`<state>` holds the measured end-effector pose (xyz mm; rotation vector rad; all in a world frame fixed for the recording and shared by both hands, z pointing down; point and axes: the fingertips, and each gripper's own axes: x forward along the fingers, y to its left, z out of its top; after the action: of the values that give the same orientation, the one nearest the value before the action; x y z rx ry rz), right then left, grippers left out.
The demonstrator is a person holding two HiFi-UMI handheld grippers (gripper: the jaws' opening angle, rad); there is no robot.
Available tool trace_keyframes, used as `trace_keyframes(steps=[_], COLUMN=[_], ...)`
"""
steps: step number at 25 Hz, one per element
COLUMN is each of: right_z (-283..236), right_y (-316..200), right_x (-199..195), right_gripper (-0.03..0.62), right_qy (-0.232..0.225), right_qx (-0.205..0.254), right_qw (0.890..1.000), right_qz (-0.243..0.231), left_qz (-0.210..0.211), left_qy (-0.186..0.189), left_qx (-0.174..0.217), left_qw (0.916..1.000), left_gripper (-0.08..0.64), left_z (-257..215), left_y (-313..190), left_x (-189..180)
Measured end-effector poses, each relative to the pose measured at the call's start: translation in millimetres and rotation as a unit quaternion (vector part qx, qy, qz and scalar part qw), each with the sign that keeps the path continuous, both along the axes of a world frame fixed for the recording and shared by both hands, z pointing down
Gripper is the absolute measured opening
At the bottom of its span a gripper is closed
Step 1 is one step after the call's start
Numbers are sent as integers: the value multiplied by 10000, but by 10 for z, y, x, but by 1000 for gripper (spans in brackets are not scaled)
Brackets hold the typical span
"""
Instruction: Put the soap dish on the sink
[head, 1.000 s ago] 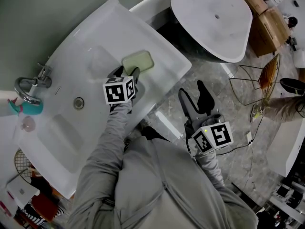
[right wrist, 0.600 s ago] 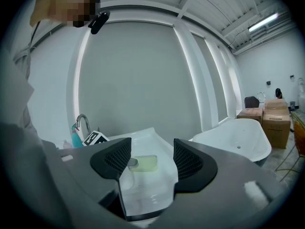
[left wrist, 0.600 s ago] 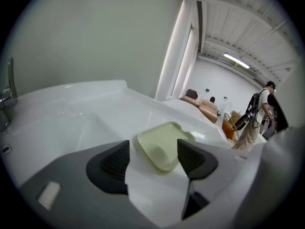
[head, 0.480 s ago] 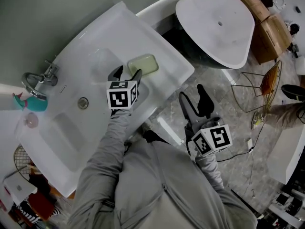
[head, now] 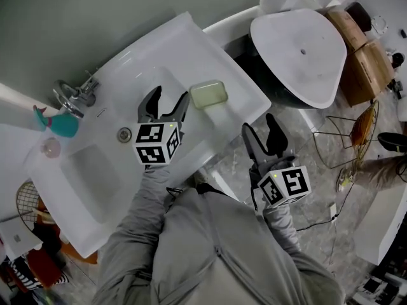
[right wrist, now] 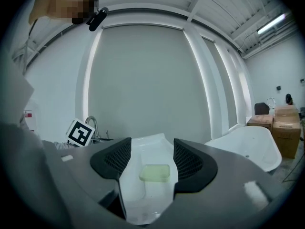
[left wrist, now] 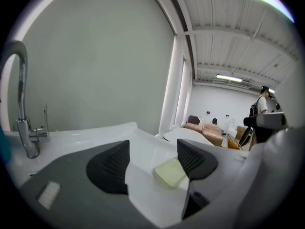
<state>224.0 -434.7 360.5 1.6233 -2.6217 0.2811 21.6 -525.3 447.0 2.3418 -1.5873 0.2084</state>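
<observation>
A pale green soap dish [head: 208, 94] lies flat on the right-hand ledge of the white sink [head: 95, 170]. My left gripper [head: 165, 104] hangs open above the sink, just left of the dish, with nothing between its jaws. In the left gripper view the soap dish [left wrist: 169, 172] shows beyond the right jaw, apart from it. My right gripper [head: 262, 131] is open and empty over the floor, off the sink's front right edge. The right gripper view looks past the jaws at the soap dish [right wrist: 155, 172] resting on the sink [right wrist: 152, 149].
A chrome tap [head: 73, 94] stands at the sink's back rim, with a teal bottle [head: 60, 124] beside it. A large white basin [head: 299, 53] lies to the right of the sink, and cardboard boxes [head: 359, 56] stand behind it. A wire basket [head: 25, 202] sits at the left.
The left gripper has let go of the soap dish, opened wide and lifted away from it toward the left. The dish stays on the ledge. The right gripper has shifted slightly.
</observation>
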Motion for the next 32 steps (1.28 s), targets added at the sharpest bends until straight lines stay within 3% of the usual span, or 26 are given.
trace_keyframes(steps=[18, 28, 32], right_z=[-202, -220, -205], right_y=[165, 384, 485], right_x=[-467, -712, -808], right_gripper=[279, 279, 279], right_qy=[55, 113, 183], right_qx=[364, 412, 403], right_qw=[9993, 9991, 9990], right_qz=[-95, -35, 9], left_qz=[-403, -358, -322], left_qy=[85, -288, -227], left_qx=[1265, 1556, 1570], left_qw=[9911, 9868, 9868], left_gripper=[339, 339, 339], left_z=[-898, -1033, -1026], left_y=[929, 1342, 1462], left_x=[-813, -1046, -1106])
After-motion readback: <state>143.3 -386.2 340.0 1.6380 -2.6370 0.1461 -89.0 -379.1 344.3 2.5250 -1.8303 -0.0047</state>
